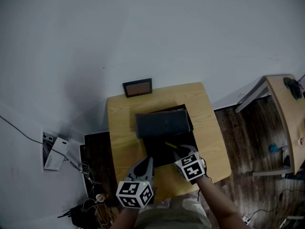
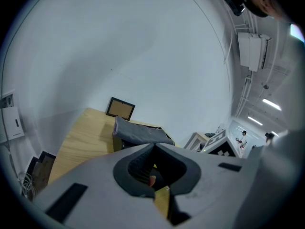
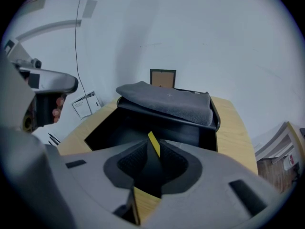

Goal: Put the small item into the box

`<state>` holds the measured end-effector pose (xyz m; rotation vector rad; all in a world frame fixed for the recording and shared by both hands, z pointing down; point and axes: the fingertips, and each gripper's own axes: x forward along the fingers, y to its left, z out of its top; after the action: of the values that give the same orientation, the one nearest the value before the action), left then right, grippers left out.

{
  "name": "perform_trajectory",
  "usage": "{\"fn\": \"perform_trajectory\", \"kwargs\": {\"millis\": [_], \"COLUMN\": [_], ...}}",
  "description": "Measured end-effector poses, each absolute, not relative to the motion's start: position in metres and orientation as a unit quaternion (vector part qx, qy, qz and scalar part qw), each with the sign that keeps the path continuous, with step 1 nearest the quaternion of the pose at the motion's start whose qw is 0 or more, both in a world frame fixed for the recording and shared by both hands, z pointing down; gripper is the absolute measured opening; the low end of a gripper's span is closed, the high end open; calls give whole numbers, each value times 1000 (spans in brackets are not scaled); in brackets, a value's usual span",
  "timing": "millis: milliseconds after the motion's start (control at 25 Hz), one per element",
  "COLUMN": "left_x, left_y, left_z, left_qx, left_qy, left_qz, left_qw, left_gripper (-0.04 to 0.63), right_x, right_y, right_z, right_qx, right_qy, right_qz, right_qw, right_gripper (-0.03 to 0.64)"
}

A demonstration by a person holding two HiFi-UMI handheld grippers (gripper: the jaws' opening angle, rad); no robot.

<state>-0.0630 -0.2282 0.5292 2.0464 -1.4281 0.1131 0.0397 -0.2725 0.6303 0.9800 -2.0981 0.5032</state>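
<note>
An open black box [image 1: 167, 146] sits in the middle of the wooden table [image 1: 120, 128], its grey-padded lid [image 1: 161, 124] raised at the far side. My right gripper [image 1: 177, 150] hovers over the box's near right corner, shut on a thin yellow strip [image 1: 170, 145]. In the right gripper view the yellow strip [image 3: 153, 144] sticks up between the closed jaws, with the dark box interior [image 3: 119, 128] and the grey lid [image 3: 167, 101] just beyond. My left gripper [image 1: 147, 164] is by the box's near left edge, jaws shut [image 2: 155, 147], holding nothing I can see.
A small framed picture [image 1: 137, 87] leans on the wall at the table's far edge. A white device and cables [image 1: 56, 152] lie on the floor to the left. Another wooden table [image 1: 286, 113] stands at the right over dark floorboards.
</note>
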Motion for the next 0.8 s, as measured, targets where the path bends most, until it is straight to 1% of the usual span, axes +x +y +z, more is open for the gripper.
{"fn": "perform_trajectory", "kwargs": {"millis": [280, 800], "left_x": [-62, -54], "left_y": [-220, -193], "left_z": [523, 503], "left_qx": [788, 817], "left_qy": [-530, -497], "left_qz": [47, 50], "left_qw": [310, 289], "left_gripper": [3, 3], "right_x": [44, 48], "right_y": [-263, -217], "right_z": [610, 536], "right_qx": [417, 492], "right_qy": [-818, -824], "right_qz": [199, 175], "right_qw": [342, 221], "right_gripper": [60, 16]}}
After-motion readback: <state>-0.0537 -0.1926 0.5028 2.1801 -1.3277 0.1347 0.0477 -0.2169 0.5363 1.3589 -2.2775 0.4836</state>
